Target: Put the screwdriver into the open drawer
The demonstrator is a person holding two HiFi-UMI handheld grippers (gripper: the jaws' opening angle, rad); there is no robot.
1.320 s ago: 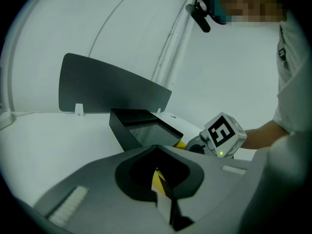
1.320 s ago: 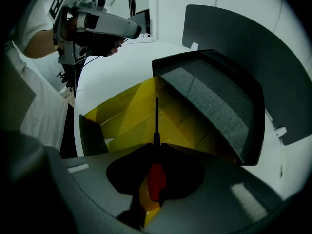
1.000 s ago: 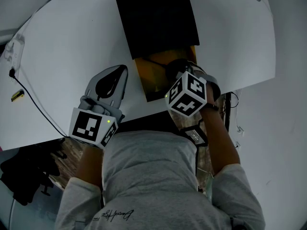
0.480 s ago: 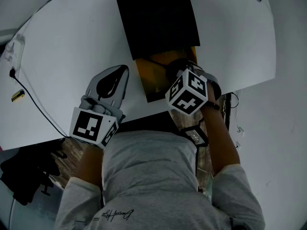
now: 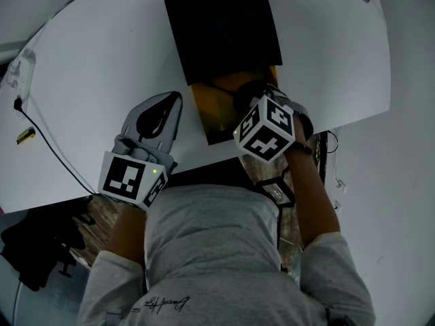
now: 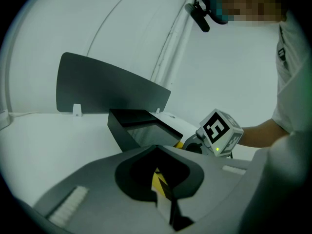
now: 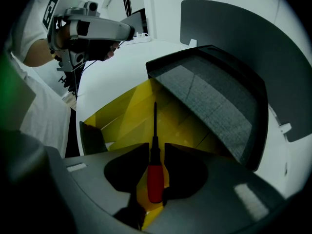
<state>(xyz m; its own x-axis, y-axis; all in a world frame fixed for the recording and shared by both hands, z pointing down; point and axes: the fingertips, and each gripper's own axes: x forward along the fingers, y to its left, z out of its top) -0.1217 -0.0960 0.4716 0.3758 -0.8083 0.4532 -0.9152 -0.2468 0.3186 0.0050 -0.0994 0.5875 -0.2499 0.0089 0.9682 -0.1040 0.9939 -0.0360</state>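
The screwdriver (image 7: 155,178) has a red handle and a dark shaft that points into the yellow open drawer (image 7: 124,116). It lies between the jaws of my right gripper (image 7: 156,148), which are opening, and narrow gaps show on both sides of the handle. In the head view the right gripper (image 5: 249,102) points steeply down into the drawer (image 5: 212,111), and its marker cube hides the screwdriver. My left gripper (image 5: 176,98) rests on the white table left of the drawer, with its tips together and nothing between them; the left gripper view also shows this gripper (image 6: 157,149) shut.
The drawer slides out of a black box (image 5: 221,26) on the round white table (image 5: 95,60). A dark upright panel (image 6: 102,89) stands behind the box. A thin black cable (image 5: 47,136) and a small yellow item (image 5: 25,136) lie at the table's left edge.
Both hands stay where they were. The right gripper's marker cube has shifted very slightly over the drawer.
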